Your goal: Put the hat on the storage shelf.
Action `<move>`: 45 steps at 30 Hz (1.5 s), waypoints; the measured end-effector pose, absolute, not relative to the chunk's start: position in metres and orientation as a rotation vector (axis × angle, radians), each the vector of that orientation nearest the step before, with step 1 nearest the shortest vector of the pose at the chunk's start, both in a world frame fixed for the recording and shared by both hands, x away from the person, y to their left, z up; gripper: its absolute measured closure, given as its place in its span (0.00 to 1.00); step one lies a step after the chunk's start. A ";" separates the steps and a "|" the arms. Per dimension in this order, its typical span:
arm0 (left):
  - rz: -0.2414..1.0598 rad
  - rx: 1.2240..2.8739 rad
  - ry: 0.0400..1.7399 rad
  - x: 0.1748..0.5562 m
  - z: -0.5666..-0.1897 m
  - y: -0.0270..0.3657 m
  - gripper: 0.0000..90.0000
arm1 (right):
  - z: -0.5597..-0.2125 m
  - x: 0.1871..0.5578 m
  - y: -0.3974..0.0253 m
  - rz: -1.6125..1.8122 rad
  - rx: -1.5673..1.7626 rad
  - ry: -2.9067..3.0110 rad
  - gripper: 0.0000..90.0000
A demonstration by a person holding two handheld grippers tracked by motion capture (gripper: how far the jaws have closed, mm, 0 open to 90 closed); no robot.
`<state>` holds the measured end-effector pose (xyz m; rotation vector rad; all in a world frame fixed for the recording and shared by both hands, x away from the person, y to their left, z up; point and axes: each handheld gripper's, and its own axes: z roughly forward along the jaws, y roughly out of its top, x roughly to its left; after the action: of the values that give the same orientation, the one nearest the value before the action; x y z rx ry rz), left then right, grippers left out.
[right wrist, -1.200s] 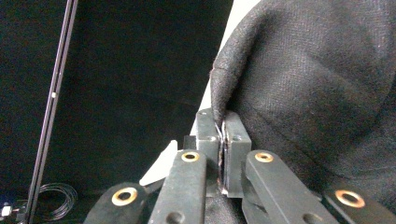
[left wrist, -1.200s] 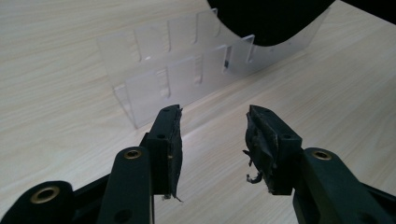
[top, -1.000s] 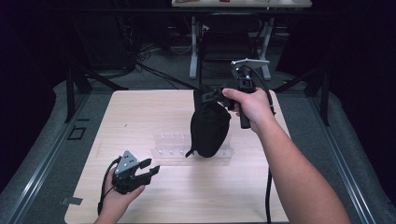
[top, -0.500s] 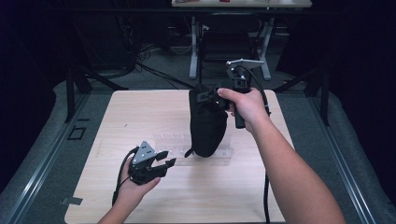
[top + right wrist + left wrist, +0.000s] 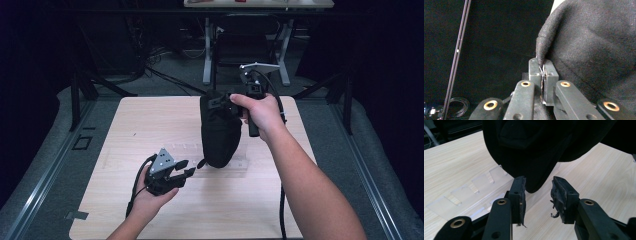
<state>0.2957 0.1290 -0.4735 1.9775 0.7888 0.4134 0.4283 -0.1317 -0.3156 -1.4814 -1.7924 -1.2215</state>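
Black soft cloth pouch (image 5: 220, 131) hangs above the middle of the light wooden table (image 5: 125, 130), its top hem pinched by the right gripper (image 5: 541, 75). It looks limp and light; the spread left gripper (image 5: 537, 192) could take its bottom tip.

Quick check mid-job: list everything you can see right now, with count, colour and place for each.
fabric pouch: one, black, hanging over the table's middle, top edge pinched by the right tool, bottom tip by the left tool
clear plastic tray: one, transparent, flat on the table under the pouch
table: one, light wood, centre
desk legs: pale grey, on the floor beyond the table
left tool: one, black, jaws open either side of the pouch's tip
right tool: one, black, shut on the pouch's edge
hands and forearms: two, from the bottom edge
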 end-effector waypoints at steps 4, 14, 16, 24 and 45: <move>0.412 1.986 0.777 0.297 -0.472 0.122 0.74 | -0.316 0.429 -0.129 -1.223 -1.475 -1.791 0.98; 0.414 1.999 0.763 0.301 -0.472 0.110 0.78 | -0.318 0.429 -0.124 -1.230 -1.470 -1.784 0.98; 0.413 2.001 0.764 0.301 -0.472 0.109 0.79 | -0.318 0.429 -0.124 -1.230 -1.469 -1.783 0.98; 0.435 2.013 0.768 0.304 -0.473 0.105 0.87 | -0.319 0.429 -0.123 -1.237 -1.468 -1.779 0.98; 0.533 2.059 0.719 0.300 -0.474 0.102 0.93 | -0.316 0.427 -0.120 -1.241 -1.464 -1.782 0.94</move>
<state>0.3005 0.1021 -0.4744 2.0586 0.7191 0.5329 0.4268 -0.1203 -0.3160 -1.4643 -1.7815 -1.2408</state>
